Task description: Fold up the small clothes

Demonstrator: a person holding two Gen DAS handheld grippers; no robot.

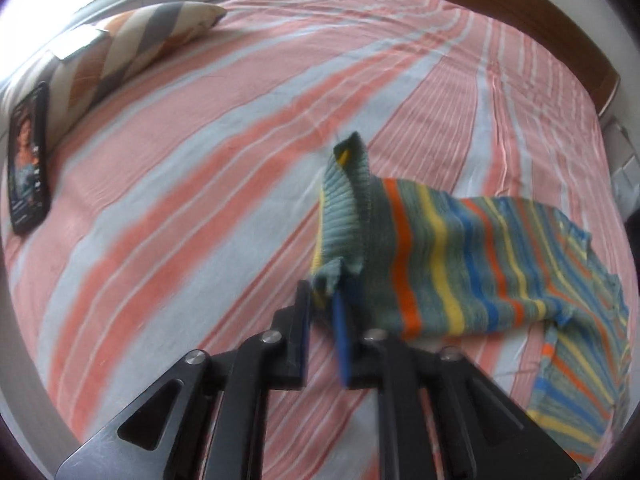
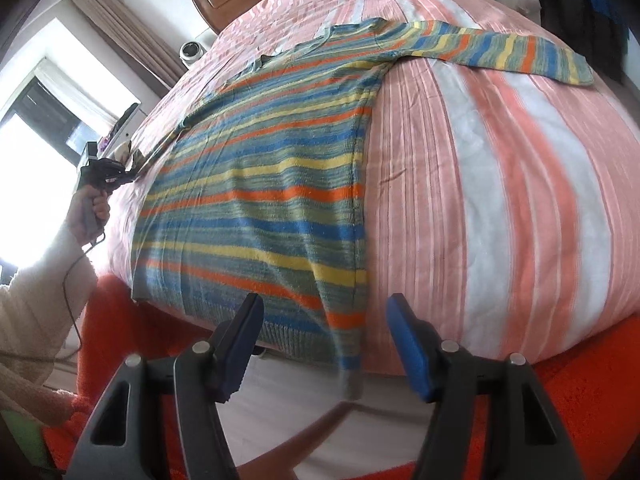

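Right now the striped sweater [image 2: 256,184] lies spread on the bed [image 2: 500,168], its knitted bands of orange, yellow, blue and grey-green running across the body. Its ribbed hem hangs over the near edge of the mattress, and one sleeve [image 2: 500,50] stretches flat toward the far right of the right wrist view.

At the other sleeve, the left hand-held gripper [image 1: 322,300] has the ribbed cuff [image 1: 344,216] between its blue pads; the jaws stand only narrowly apart, and the cuff's corner sits in that gap (the picture is too blurred to say whether the pads actually press on it). The cuff stands up off the bedspread and the sleeve trails away to the right, back toward the rest of the sweater. From the right wrist view the same gripper [image 2: 134,168] shows at the far left edge of the bed, held by a hand [image 2: 86,210] in a cream sleeve.

Meanwhile the right hand-held gripper [image 2: 320,344] hovers above the hem with its jaws well apart and nothing between them.

Elsewhere on the pink-and-white striped bedspread, a chevron-patterned pillow [image 1: 132,48] rests near the far left, and a phone [image 1: 29,160] with a lit screen lies beside it. A wooden bed frame [image 1: 500,4] bounds the far side.
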